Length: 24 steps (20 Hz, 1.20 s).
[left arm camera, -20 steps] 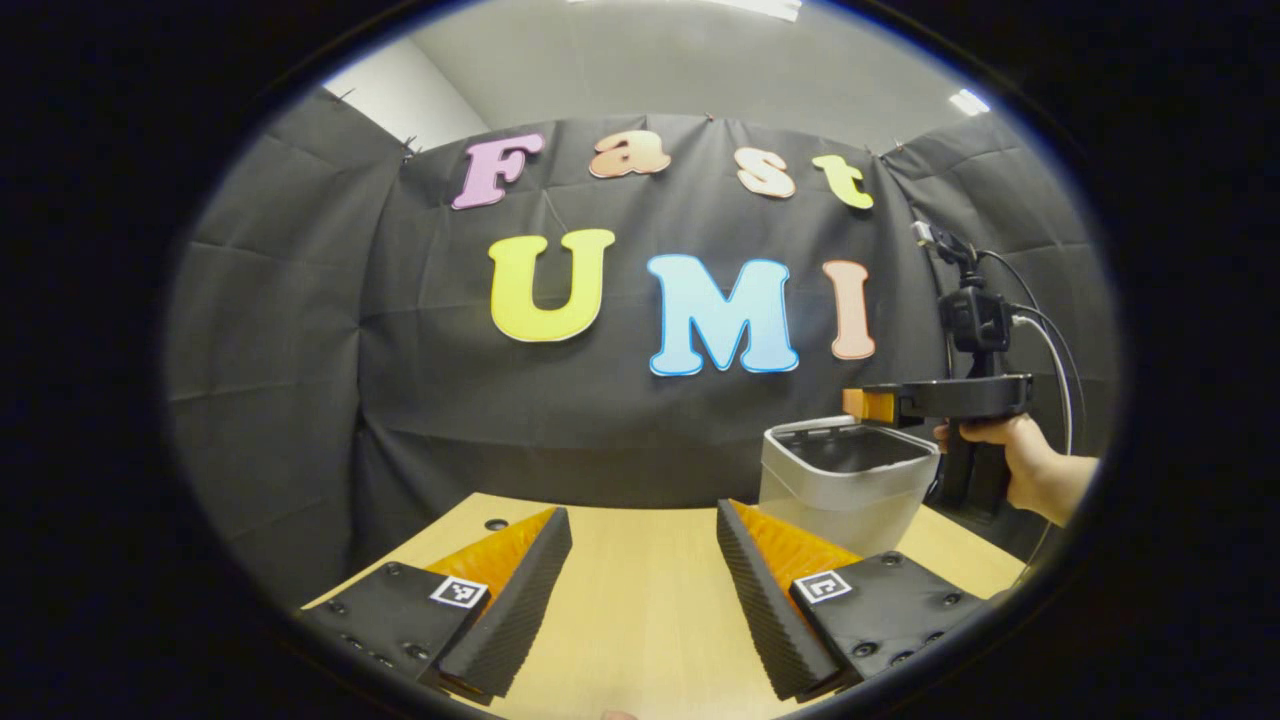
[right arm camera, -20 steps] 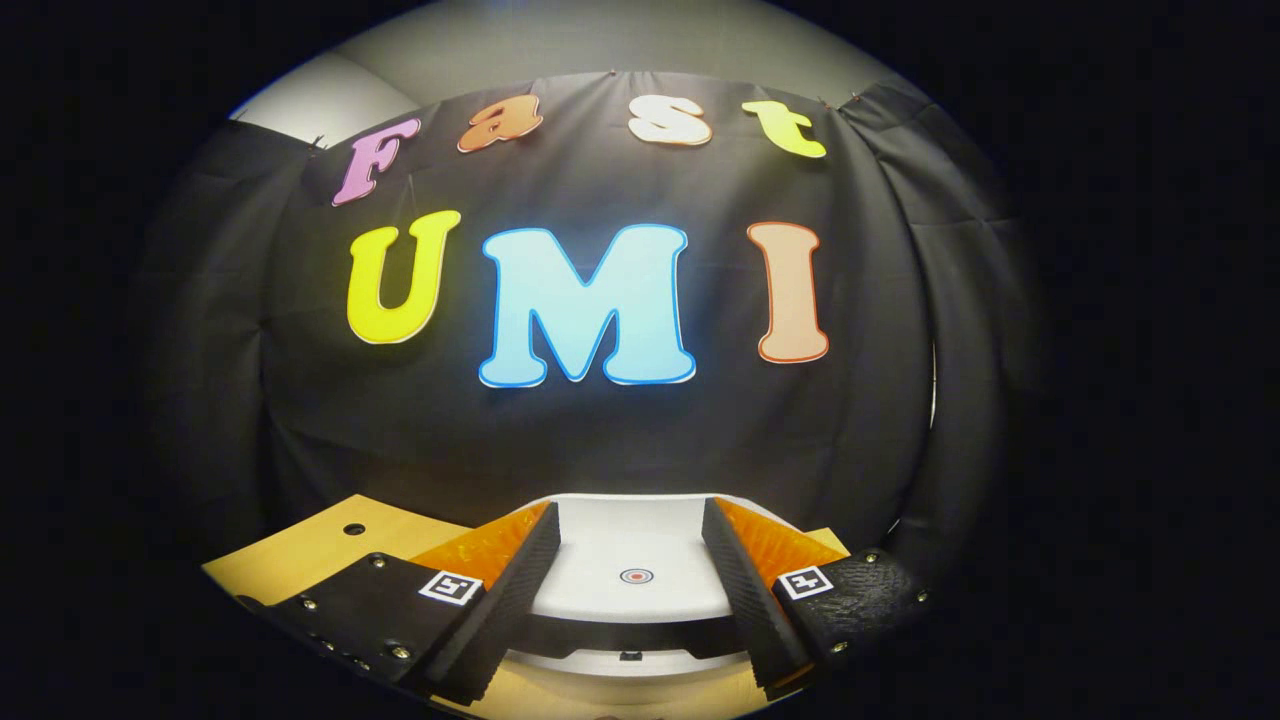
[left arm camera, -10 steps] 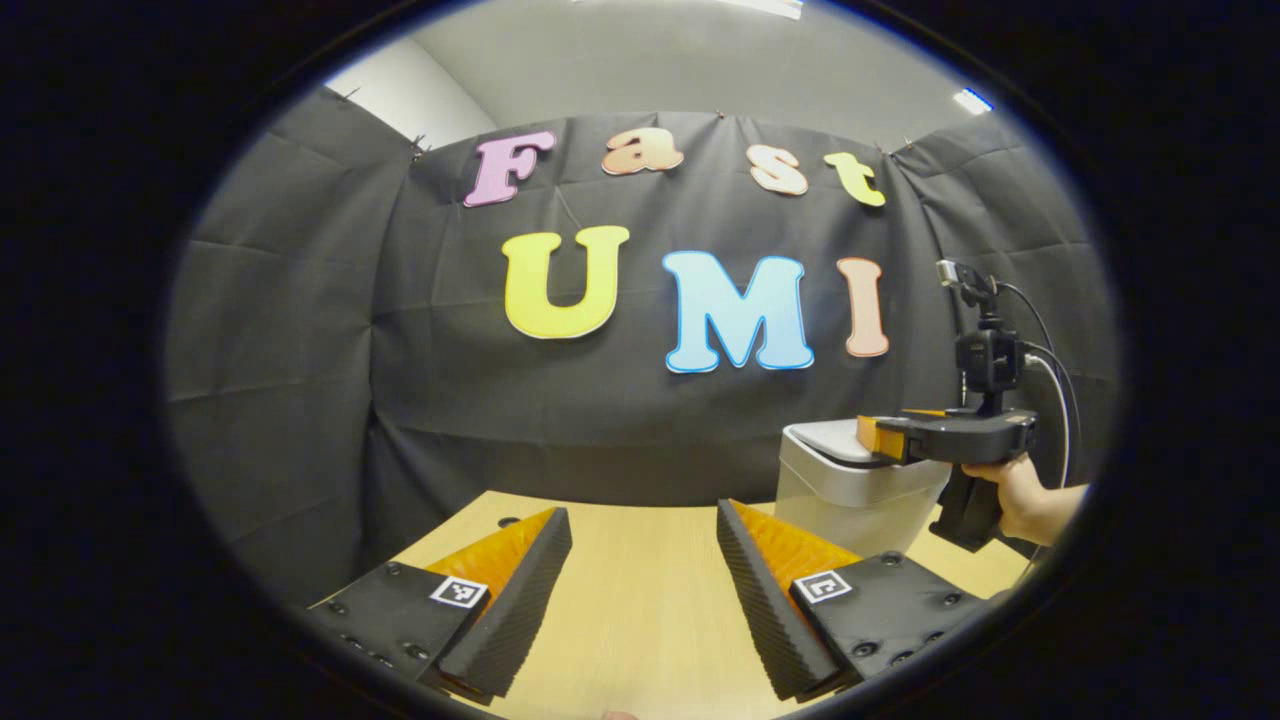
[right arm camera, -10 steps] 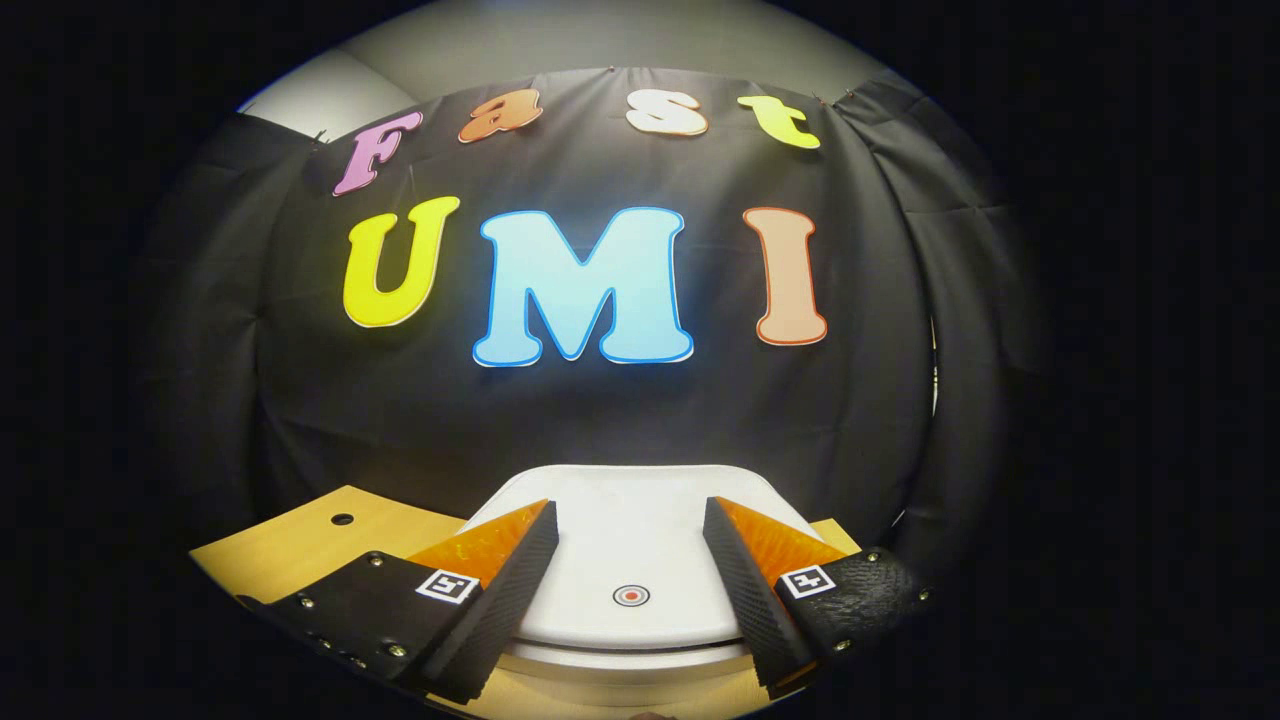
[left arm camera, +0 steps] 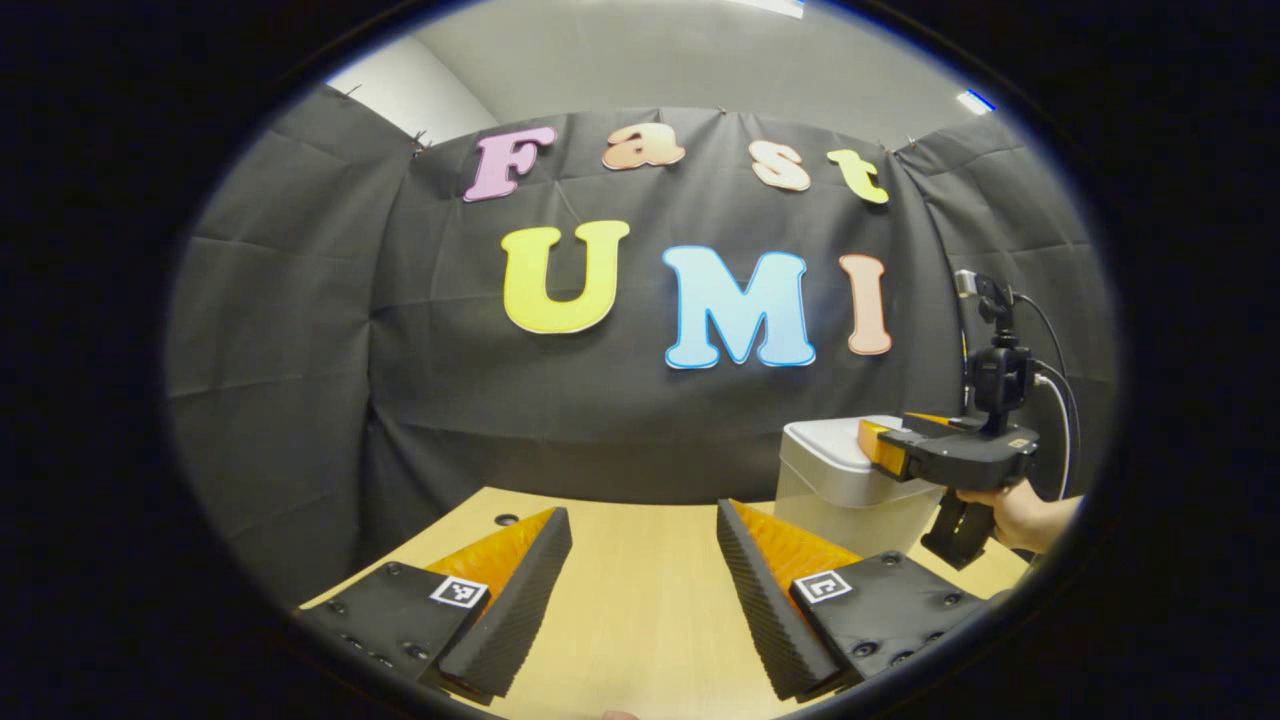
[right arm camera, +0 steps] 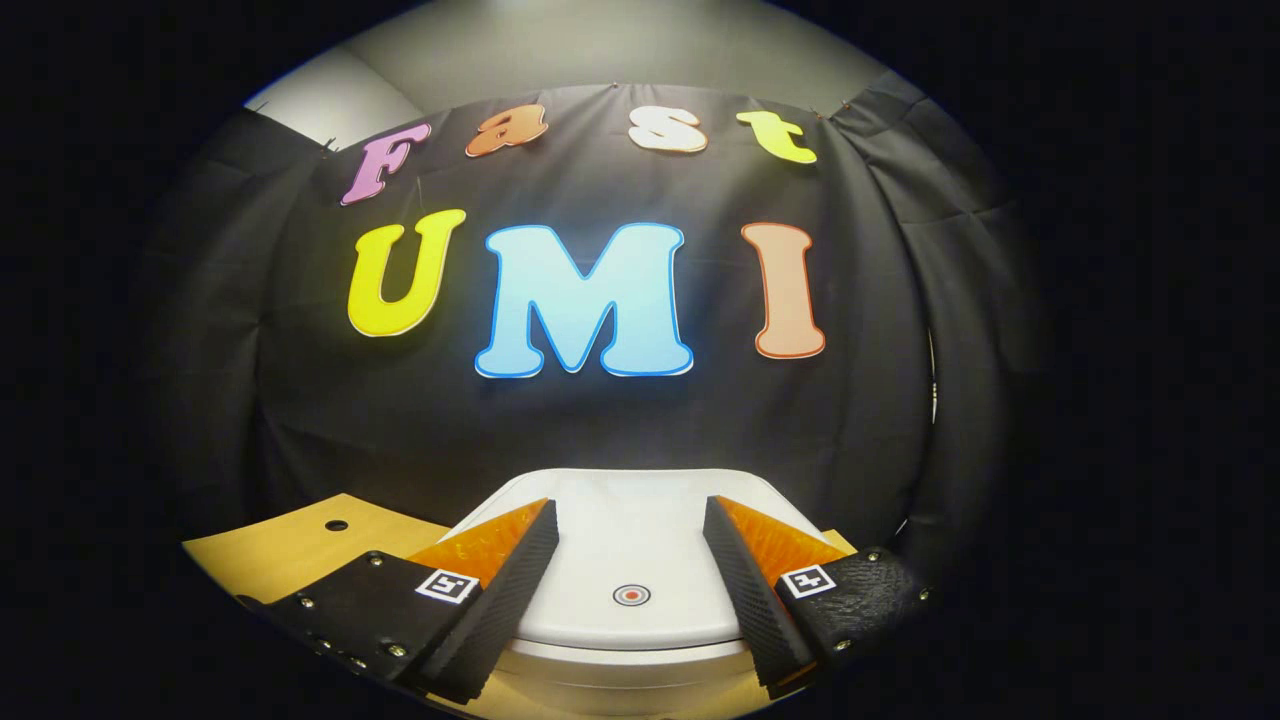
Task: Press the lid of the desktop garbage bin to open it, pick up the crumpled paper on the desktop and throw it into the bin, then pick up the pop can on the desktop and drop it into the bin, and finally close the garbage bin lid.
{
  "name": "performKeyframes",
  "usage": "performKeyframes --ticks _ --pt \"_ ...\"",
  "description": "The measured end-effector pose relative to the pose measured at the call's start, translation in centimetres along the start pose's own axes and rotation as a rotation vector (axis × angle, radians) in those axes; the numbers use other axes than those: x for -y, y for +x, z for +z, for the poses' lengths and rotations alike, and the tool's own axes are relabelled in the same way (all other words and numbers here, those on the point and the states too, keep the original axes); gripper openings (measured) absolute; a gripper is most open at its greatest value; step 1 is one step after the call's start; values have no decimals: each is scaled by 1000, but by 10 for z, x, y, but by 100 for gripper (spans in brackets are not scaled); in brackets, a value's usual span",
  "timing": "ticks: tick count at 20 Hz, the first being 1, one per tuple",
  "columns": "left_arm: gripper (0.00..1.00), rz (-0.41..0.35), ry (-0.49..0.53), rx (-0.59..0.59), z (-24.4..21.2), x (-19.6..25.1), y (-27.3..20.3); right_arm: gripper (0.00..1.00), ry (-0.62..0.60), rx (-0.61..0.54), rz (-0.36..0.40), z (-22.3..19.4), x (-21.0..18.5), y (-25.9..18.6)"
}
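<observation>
Lid (right arm camera: 625,560): down flat, lower centre; my right gripper (right arm camera: 630,580) jaws spread above it, pressing done, I judge.
Left gripper (left arm camera: 640,600): jaws spread, idle over bare worktop (left arm camera: 640,560).

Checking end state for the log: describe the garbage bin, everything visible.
The garbage bin is a small rounded-rectangular tub, plastic by the look, with pale grey walls and a white lid. The lid lies flat and closed, with a small red-ringed dot near its front edge. It stands upright on the wooden desktop, at its far right by the left gripper view. The right gripper sits open over the lid; contact can't be judged.
</observation>
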State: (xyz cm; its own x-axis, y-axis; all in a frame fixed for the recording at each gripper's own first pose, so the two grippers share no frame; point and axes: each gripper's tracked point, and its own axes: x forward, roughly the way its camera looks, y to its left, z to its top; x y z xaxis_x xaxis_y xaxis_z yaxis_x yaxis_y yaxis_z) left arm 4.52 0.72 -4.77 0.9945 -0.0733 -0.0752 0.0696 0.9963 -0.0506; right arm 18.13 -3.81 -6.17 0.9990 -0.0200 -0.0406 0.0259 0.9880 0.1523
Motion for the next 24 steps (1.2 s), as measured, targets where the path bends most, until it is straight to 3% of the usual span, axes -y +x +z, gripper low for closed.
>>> performKeyframes --ticks 18,20,21,24 --pt "96 45 -4 7 2 11 2 95 5 73 0 -1 3 2" --pt "96 50 -10 15 5 13 -3 95 6 29 2 -6 3 6" --pt "96 54 -11 24 8 13 -7 100 5 -5 5 -10 3 3" --pt "96 60 -11 50 18 17 -15 96 5 -15 7 -8 3 2"
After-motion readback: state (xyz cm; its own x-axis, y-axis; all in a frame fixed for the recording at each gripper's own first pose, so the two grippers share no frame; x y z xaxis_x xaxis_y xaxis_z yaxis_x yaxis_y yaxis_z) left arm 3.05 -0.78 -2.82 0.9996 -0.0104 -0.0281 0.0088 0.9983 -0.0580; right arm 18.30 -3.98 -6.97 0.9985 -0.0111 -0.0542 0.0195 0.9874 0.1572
